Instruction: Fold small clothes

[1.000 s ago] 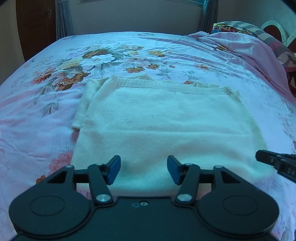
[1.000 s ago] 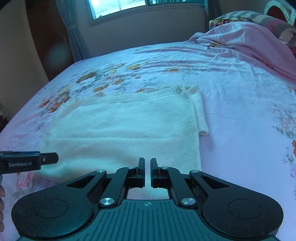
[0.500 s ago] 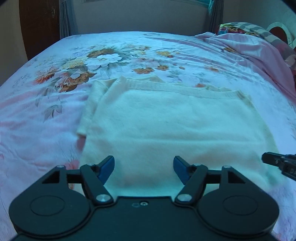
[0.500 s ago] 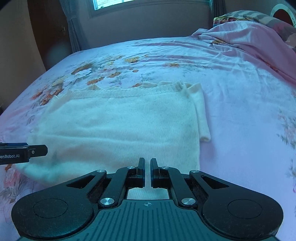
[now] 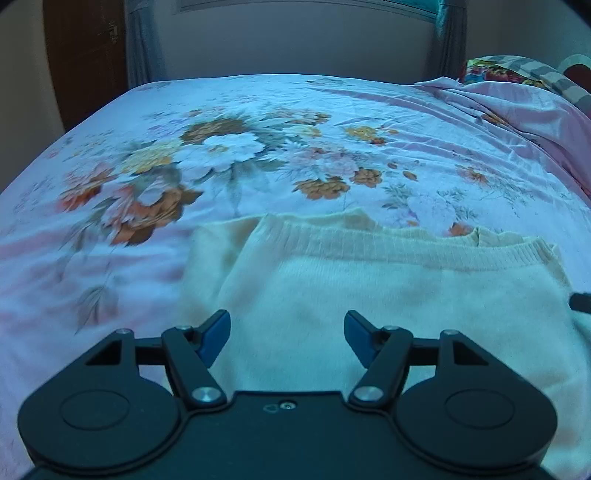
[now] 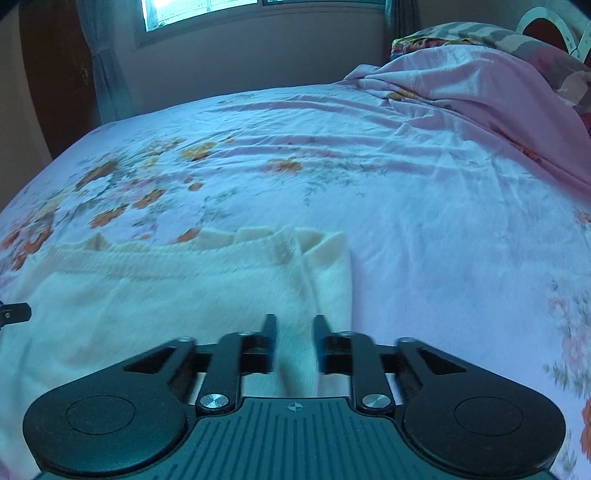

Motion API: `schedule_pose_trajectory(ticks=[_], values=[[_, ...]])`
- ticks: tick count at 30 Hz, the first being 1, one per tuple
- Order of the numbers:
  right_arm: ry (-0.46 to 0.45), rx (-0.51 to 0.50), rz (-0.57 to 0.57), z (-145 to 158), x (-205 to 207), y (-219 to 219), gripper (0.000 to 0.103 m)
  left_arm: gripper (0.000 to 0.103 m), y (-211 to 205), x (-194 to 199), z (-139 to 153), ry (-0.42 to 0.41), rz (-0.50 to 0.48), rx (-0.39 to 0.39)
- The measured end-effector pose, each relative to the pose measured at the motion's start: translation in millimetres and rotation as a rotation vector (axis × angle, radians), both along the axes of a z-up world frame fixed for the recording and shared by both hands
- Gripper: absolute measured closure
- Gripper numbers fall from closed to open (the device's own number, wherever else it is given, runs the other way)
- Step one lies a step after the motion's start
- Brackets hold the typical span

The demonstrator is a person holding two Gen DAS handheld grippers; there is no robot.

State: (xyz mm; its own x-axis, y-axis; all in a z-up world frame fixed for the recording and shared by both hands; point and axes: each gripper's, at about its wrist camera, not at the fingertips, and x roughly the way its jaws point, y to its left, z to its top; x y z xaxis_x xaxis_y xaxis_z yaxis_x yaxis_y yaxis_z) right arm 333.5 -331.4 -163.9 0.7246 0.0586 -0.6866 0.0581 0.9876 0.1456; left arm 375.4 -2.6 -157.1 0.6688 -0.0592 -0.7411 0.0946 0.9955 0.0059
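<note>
Cream knit fills the lower half of both my wrist views: a small sweater point(image 5: 388, 295) lying flat on the floral bedsheet point(image 5: 258, 147), its ribbed hem running across the far edge and a sleeve folded in along each side.

My left gripper point(image 5: 287, 338) sits over the sweater's left portion with its blue-padded fingers point(image 5: 214, 334) spread wide. I see only fabric beneath the gap and nothing pinched between the pads.

My right gripper point(image 6: 294, 334) is over the sweater's right edge, just inside the folded-in sleeve point(image 6: 332, 273). Its jaws have just been opening and now stand a little apart; the knit shows through the gap, lying under the fingers rather than clamped by them. The fingers are blurred, so I cannot tell whether the tips brush the cloth.

At the right edge of the left view a dark tip of the other gripper pokes in; the same happens at the left edge of the right view.

Beyond the sweater, a pink blanket point(image 6: 480, 85) is bunched up towards the far right of the bed, with a striped pillow point(image 6: 461, 33) behind it and a window point(image 6: 199, 11) above the far wall.
</note>
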Motion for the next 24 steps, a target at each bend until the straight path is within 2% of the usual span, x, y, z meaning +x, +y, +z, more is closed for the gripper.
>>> schedule_pose_trajectory(ticks=[2, 4, 8, 11, 12, 14, 15, 16, 18, 22, 24], values=[[-0.011, -0.007, 0.017, 0.4, 13.0, 1.2, 0.068, 0.037, -1.2, 13.5, -6.8, 0.023, -0.003, -0.014], [-0.016, -0.049, 0.026, 0.4, 27.7, 5.2, 0.068, 0.042, 0.5, 24.8, -9.1, 0.013, 0.026, 0.000], [0.030, 0.052, 0.026, -9.1, 54.0, -7.6, 0.068, 0.041, 15.7, 44.2, -5.5, -0.017, 0.094, -0.022], [0.033, 0.062, 0.087, -13.3, 59.3, -2.8, 0.068, 0.041, 24.2, 57.5, -7.8, -0.034, 0.146, 0.006], [0.026, 0.062, 0.096, -13.5, 59.9, -1.8, 0.068, 0.041, 26.9, 60.4, -9.3, -0.033, 0.148, -0.009], [0.018, 0.064, 0.105, -14.6, 62.7, 0.3, 0.083, 0.055, 28.5, 69.9, -17.7, 0.033, 0.107, -0.057], [0.014, 0.071, 0.109, -14.7, 63.5, 0.8, 0.096, 0.064, 25.7, 69.4, -19.8, 0.028, 0.092, -0.044], [0.004, 0.077, 0.109, -13.5, 62.7, 0.9, 0.100, 0.078, 23.4, 66.9, -19.6, 0.004, 0.083, -0.028], [-0.030, 0.085, 0.119, -9.2, 58.0, 1.6, 0.100, 0.097, 22.4, 63.5, -17.8, -0.028, 0.074, -0.032], [-0.125, 0.053, 0.073, 5.4, 50.6, -1.2, 0.101, 0.101, 23.1, 61.5, -7.6, -0.079, 0.083, -0.068], [-0.137, 0.031, 0.049, 7.0, 52.4, -4.1, 0.101, 0.101, 21.4, 63.4, -6.6, -0.096, 0.086, -0.060]])
